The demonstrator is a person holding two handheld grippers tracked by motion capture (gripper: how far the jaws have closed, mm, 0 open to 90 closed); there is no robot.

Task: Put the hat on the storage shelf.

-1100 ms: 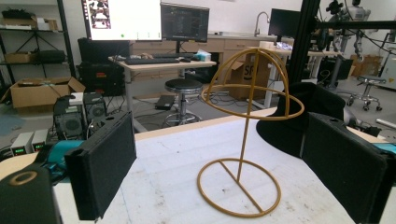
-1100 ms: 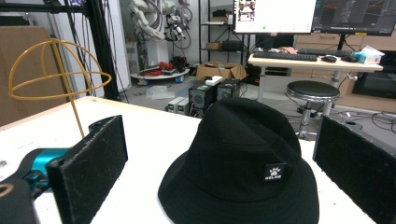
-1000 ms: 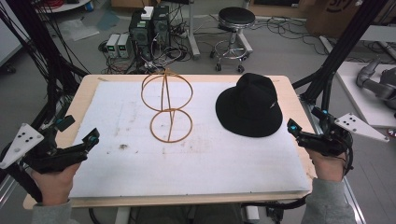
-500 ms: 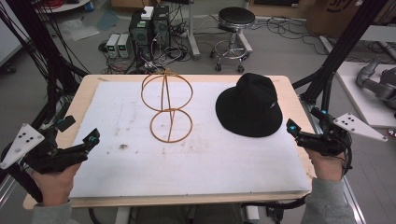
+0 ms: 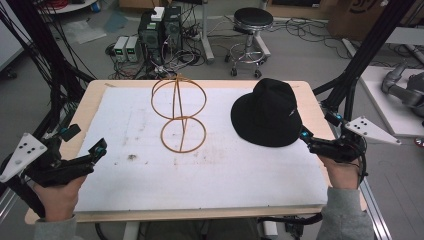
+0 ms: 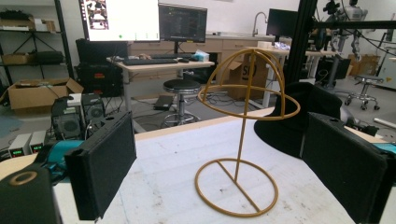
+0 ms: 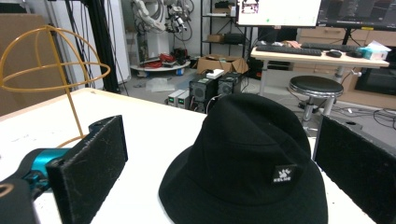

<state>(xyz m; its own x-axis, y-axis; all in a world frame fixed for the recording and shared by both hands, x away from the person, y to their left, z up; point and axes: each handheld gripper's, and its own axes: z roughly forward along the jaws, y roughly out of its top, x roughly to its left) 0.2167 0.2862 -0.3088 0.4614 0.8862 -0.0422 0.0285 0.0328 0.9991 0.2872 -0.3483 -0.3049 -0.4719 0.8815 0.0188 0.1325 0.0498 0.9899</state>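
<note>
Black hat (image 5: 267,112): soft felt-like fabric, domed crown with a crease along the top, round brim lying flat on the bench (image 5: 200,172). It sits at the right rear of the white sheet (image 5: 215,165), just ahead of the right gripper (image 5: 316,141). A small black label (image 7: 283,174) is stitched low on the crown; it carries a white emblem and a short line of white letters too small to read. The near brim is cut off at the bottom of the right gripper view.

Hat stand (image 5: 179,114): thin ochre wire, a flat round base ring with a crossbar, one upright rod, and a hoop with an arch over it forming a half-dome top. It stands upright near the middle rear of the sheet, apart from the hat, bare. In the right gripper view its base is hidden behind the left-hand jaw.

Bench: pale wooden top covered by a white sheet, scuffed and marked with a dark smudge (image 5: 132,157) near the left gripper (image 5: 86,159).

Left gripper: black body, teal fittings, pads faced with coarse black foam; jaws spread wide, holding nothing, at the left front of the bench, aimed at the stand.

Right gripper: same build; jaws spread wide either side of the hat, not touching it, nothing held.

Monitors (image 6: 182,22) behind show screen content, unreadable.
</note>
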